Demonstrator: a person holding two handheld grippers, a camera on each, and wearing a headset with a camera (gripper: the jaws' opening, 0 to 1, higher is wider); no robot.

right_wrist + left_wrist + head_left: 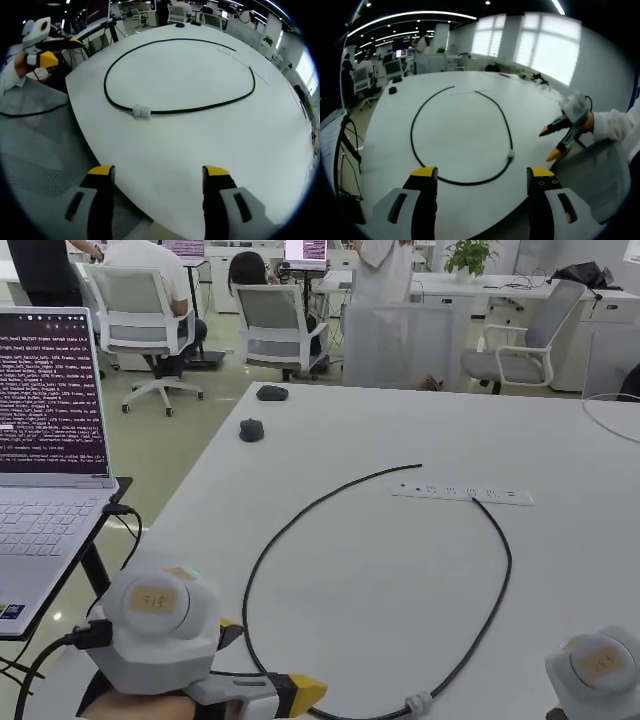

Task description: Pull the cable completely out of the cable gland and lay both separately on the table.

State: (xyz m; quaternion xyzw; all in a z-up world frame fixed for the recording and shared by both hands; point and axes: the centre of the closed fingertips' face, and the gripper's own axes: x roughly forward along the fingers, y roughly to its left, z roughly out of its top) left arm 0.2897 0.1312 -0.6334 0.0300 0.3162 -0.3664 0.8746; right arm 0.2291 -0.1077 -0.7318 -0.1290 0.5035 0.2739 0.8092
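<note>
Cable (246, 590) loops on the worktop (380, 580), with the cable gland (418, 703) threaded on it near the front edge (not yet separated) | left gripper (482, 172) and right gripper (159, 170) hover off that edge, jaws spread and empty, likely staged to flank the gland.

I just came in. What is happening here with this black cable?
A person holds a gripper in each hand at the near edge of the white table. The left gripper and right gripper are both open and hold nothing. The black cable lies in a loop on the table, with the white cable gland threaded on it near the front. Nothing is pulled apart yet.
</note>
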